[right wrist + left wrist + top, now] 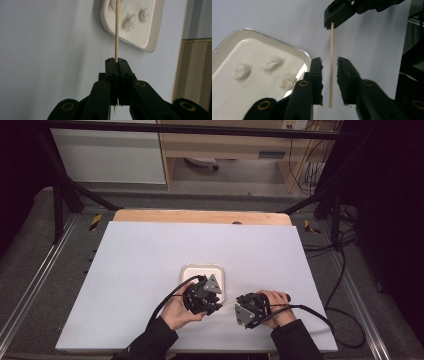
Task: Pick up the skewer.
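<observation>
Broad bare counter [150,260] beyond white tray [227,100]. Right gripper [116,61] clamped on wooden skewer [116,37]; skewer untouched between parted left gripper [329,65] beside tray corner.

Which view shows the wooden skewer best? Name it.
Left gripper view: the wooden skewer runs nearly full length between the open left gripper. Right gripper view shows it clamped in the right gripper. High view: a faint line.

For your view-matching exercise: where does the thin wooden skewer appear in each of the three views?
High view: wooden skewer, a faint line between the two hand-held grippers, near bottom centre.
Left gripper view: upright at centre, between the open jaws, its top clamped by the right hand-held gripper.
Right gripper view: rising from the shut jaws, centre.
Shared landmark: the white tray.
</observation>
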The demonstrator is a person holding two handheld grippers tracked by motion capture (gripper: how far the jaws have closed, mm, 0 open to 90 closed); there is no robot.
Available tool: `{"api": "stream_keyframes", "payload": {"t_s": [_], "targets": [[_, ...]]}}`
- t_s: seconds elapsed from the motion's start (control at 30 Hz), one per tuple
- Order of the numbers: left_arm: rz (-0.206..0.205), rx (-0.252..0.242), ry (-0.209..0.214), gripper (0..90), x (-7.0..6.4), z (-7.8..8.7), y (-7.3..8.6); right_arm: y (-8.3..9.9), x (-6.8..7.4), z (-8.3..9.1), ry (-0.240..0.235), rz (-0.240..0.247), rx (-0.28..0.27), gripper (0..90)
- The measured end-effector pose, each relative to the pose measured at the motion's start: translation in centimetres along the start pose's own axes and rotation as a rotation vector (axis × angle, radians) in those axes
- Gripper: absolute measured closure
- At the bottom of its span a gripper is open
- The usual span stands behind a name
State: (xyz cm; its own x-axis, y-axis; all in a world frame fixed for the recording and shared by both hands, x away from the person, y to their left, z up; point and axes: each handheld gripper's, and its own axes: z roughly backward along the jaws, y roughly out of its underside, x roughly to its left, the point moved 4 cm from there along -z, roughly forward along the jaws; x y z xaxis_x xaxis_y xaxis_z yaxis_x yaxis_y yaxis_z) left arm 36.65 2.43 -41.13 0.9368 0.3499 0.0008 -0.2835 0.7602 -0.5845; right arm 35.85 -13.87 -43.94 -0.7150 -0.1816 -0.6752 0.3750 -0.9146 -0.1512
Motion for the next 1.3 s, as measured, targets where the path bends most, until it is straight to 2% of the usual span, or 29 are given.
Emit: {"api": "stream_keyframes", "payload": {"t_s": [0.07, 0.13, 0.23, 0.4, 0.43, 0.47, 0.57, 0.77, 0.93, 1.3], "targets": [[-0.012, 0.047, -0.023, 59.6, 0.2, -0.1, 0.0, 0.0, -0.1, 0.0, 0.006, 0.013, 0.011, 88.9], [-0.015, 0.084, -0.012, 56.7, 0.2, -0.3, 0.0, 0.1, 0.0, 0.0, 0.009, 0.019, 0.024, 88.9], [-0.016, 0.117, -0.028, 56.6, 0.1, -0.8, -0.1, 0.1, 0.1, -0.1, 0.006, 0.021, 0.032, 88.9], [-0.035, 0.162, -0.028, 63.2, -0.1, -1.8, -0.6, 0.1, 0.2, -0.1, 0.001, 0.023, 0.051, 88.9], [-0.031, 0.169, -0.017, 65.6, -0.3, -2.0, -0.6, 0.1, 0.2, -0.2, 0.000, 0.033, 0.046, 88.9], [-0.039, 0.173, -0.031, 69.8, -0.3, -2.2, -0.7, 0.0, 0.2, -0.2, 0.001, 0.034, 0.051, 88.9], [-0.051, 0.194, -0.021, 76.9, -0.4, -2.7, -1.0, 0.0, 0.4, -0.2, -0.004, 0.036, 0.054, 88.9], [-0.063, 0.211, -0.029, 86.9, -0.7, -3.2, -0.9, -0.1, 0.5, -0.3, -0.007, 0.046, 0.056, 88.9], [-0.079, 0.215, -0.043, 88.1, -0.9, -3.4, -0.9, -0.1, 0.6, -0.3, -0.014, 0.044, 0.056, 88.9], [-0.063, 0.203, -0.034, 88.5, -0.8, -3.2, -0.6, -0.2, 0.5, -0.3, -0.006, 0.037, 0.051, 88.8]]}}
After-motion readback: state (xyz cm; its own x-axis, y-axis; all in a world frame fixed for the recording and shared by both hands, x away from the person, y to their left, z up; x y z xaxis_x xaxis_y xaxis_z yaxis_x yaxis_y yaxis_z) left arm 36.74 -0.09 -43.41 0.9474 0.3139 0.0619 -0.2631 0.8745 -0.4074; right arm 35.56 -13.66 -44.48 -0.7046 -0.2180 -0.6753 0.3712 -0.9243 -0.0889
